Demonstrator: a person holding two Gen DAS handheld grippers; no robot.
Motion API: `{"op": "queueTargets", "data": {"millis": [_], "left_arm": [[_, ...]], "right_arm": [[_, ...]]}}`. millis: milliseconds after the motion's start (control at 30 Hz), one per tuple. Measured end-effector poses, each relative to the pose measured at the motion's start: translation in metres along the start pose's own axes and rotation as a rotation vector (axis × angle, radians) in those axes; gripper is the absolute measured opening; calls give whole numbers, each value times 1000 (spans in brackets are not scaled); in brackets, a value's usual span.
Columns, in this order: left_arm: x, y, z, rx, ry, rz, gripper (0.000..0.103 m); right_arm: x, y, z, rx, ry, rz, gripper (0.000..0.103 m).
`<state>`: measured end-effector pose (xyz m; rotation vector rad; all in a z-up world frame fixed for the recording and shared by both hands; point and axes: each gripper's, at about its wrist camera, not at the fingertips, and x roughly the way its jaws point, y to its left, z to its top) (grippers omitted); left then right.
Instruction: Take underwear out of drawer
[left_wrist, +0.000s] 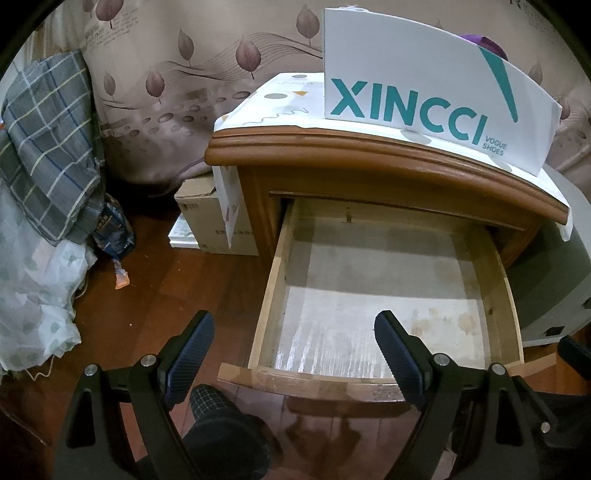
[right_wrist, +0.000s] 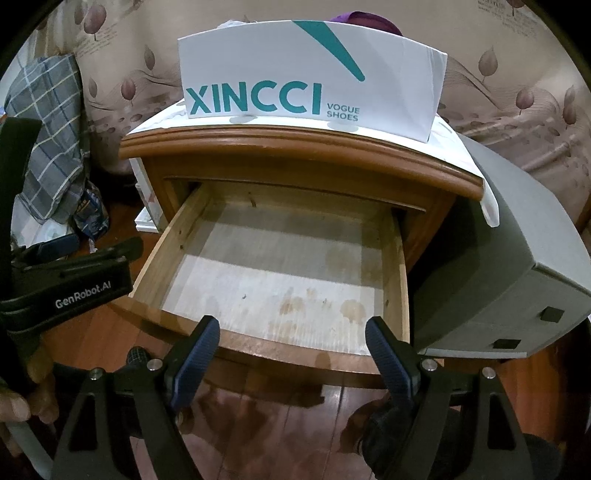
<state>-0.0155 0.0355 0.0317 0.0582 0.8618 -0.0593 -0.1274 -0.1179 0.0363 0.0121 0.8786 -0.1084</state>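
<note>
**Drawer pulled out, both my claws wide**

My left claw (left_wrist: 295, 343) hangs in front of the drawer (left_wrist: 384, 295) with its fingers spread wide and nothing between them. My right claw (right_wrist: 291, 349) is spread just as wide and grips nothing either; it sits over the front edge of the drawer (right_wrist: 273, 266). From the right camera I see the body of my left claw (right_wrist: 70, 284) off to the left side, beside the drawer's left corner.

The drawer stands pulled out of the wooden nightstand (left_wrist: 369, 162). Its pale bottom board lies bare to both cameras, with a few brown stains near the front. I see no underwear in it from either view.

On top of the nightstand stands a white shoe box (left_wrist: 424, 88) with teal letters, resting on a patterned cloth (left_wrist: 266, 99). Something purple (left_wrist: 484, 42) pokes up behind the box; I cannot tell what it is. A grey cabinet (right_wrist: 517, 266) stands just right of the nightstand. To the left, a checked cloth (left_wrist: 48, 147) hangs above the wooden floor (left_wrist: 166, 295), and a cardboard box (left_wrist: 207, 225) sits against the nightstand's side.
</note>
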Motion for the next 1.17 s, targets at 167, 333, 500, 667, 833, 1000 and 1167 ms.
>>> {"op": "queueTargets", "data": {"millis": [167,333,500,667,833,1000,1167], "left_arm": [[0,0,0,-2,0,-2,87],[0,0,0,-1,0,2,87],[1,3,-1,-6,10,-10,87],[0,6,0,-7,7,-20,87],[0,1,-1,12,-4,-21,87],[-1,-1,-2,19,-5,-32,87],[-1,0,-1,10,2,-24,87]], "right_arm": [[0,0,0,-1,0,3,83],[0,0,-1,-2,0,1,83],[0,-1,-2,3,5,5,83],[1,-1,-3,1,7,6,83],[3,-1,-3,1,12,8,83],[4,-1,-4,-4,13,6,83],[5,1,-3,-9,12,5,83]]}}
